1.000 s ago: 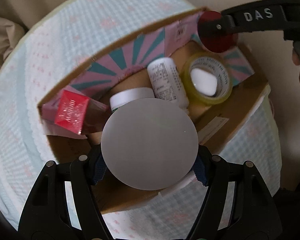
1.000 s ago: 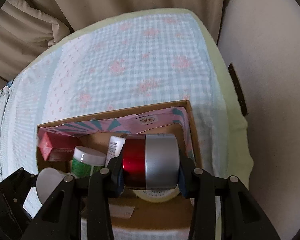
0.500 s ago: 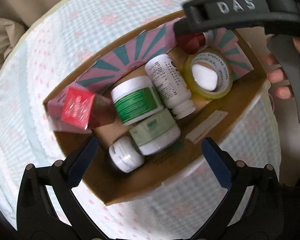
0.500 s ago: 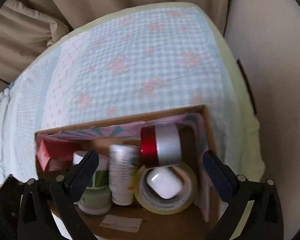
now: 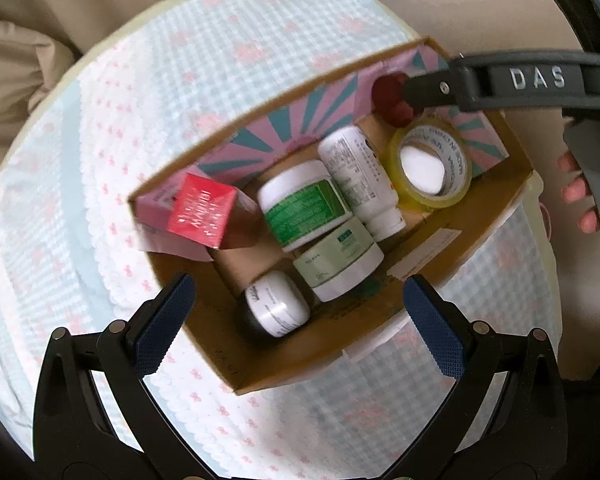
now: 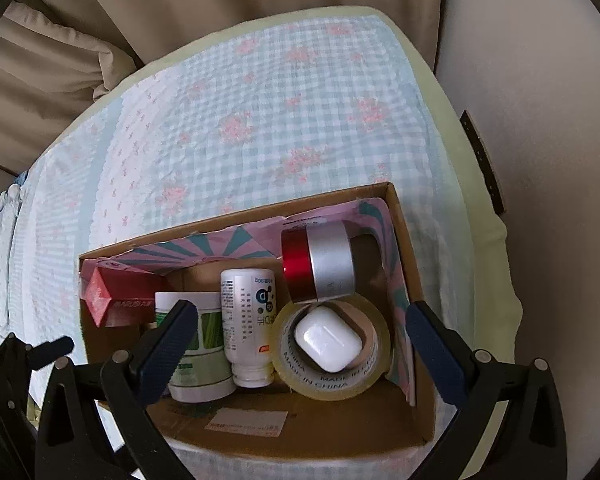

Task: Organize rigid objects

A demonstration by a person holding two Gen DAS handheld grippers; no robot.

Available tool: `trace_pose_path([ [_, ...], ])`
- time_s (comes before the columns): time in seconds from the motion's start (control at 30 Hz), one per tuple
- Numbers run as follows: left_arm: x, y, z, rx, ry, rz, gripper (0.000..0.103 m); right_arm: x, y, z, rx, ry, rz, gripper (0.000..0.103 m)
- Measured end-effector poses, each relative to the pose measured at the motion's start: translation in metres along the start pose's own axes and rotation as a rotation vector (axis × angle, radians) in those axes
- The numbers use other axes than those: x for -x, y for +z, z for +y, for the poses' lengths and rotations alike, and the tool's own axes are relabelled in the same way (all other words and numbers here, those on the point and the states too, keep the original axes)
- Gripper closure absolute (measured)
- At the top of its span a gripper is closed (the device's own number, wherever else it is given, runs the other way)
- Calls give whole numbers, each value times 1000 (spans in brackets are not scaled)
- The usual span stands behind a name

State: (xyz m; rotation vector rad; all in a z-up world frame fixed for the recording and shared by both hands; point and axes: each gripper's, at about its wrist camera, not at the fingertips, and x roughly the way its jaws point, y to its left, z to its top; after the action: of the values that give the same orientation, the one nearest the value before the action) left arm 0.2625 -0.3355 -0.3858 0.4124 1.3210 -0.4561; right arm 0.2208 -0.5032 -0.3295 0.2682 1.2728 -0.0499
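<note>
A cardboard box lined with pink and teal paper sits on a checked cloth. In it lie a red carton, a green-labelled jar, a white bottle, a pale green jar, a small white jar, a tape roll with a white earbud case inside, and a red and silver jar. My left gripper is open and empty above the box. My right gripper is open and empty above it.
The checked cloth with pink flowers covers a padded surface around the box. Beige cushions lie behind and to the left. A pale wall stands at the right.
My left gripper let go of the small white jar into the box and opened. My right gripper let go of the red and silver jar, which now lies in the box; both pulled back.
</note>
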Motion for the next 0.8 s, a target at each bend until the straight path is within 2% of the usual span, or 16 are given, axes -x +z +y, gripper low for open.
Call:
trace_pose_path([
  [0.4,91,-20,26,57,-16,-133,0,79,-14,41,33,-45,-68,0],
  [0.6,156,-50,57,107,5,-218,0,129,-39,79,49,-52,-93,0],
  [0.7,210,-71,85,165,30,-314,0,169,-53,106,69,-50,-166,0],
  [0.8,263,-91,109,211,69,-425,0,220,-70,141,106,-53,-276,0],
])
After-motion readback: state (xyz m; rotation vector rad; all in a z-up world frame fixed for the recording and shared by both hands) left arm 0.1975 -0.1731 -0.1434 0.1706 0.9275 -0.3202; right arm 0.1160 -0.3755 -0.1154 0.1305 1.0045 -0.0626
